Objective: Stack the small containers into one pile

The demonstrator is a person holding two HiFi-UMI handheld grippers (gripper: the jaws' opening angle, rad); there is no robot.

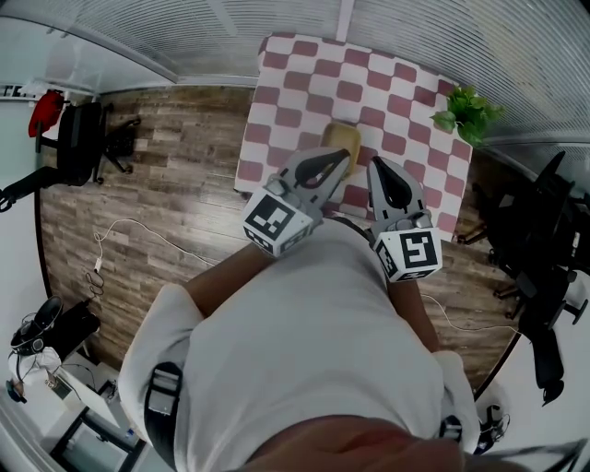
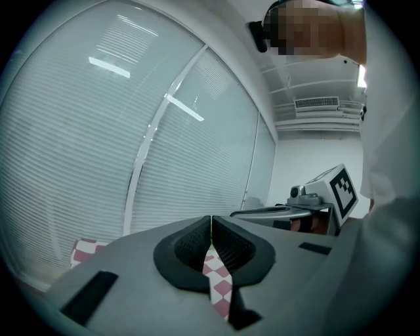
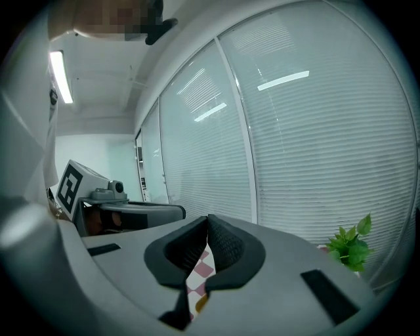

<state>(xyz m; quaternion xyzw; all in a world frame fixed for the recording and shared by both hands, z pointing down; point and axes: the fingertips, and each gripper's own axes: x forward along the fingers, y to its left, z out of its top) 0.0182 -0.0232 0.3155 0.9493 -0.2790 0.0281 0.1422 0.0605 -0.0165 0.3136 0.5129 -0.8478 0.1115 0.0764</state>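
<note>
1. Nearest the camera is the person's white shirt (image 1: 304,359). Both grippers are held close in front of it, side by side and just apart.
2. The left gripper (image 1: 343,158) has its jaws pressed together with nothing between them. In the left gripper view, its black pads (image 2: 197,239) meet along a thin line. Only checked cloth shows through the slit below.
3. The right gripper (image 1: 381,166) is likewise closed and empty. In the right gripper view, its pads (image 3: 226,244) touch at the tip.
4. Both grippers point almost level and hang above the near edge of the table (image 1: 277,120). They touch neither the cloth nor any object.
5. A tan container (image 1: 343,138) sits on the pink-and-white checked cloth, just beyond the left gripper's tips, in the near half of the table. Whether it is one piece or several nested cannot be told.
6. Around the container the cloth lies bare on every side. The widest free stretch runs toward the far edge.
7. A small green plant (image 1: 467,112) stands at the table's far right corner, well apart from the container.
8. Left of the table is open wooden floor (image 1: 157,175), crossed by a thin white cable (image 1: 138,230). A black office chair (image 1: 83,138) stands further off on that side.
9. To the right, dark chairs (image 1: 544,249) crowd close to the table's edge.
10. Window blinds (image 1: 184,28) close off the space behind the table's far edge.
</note>
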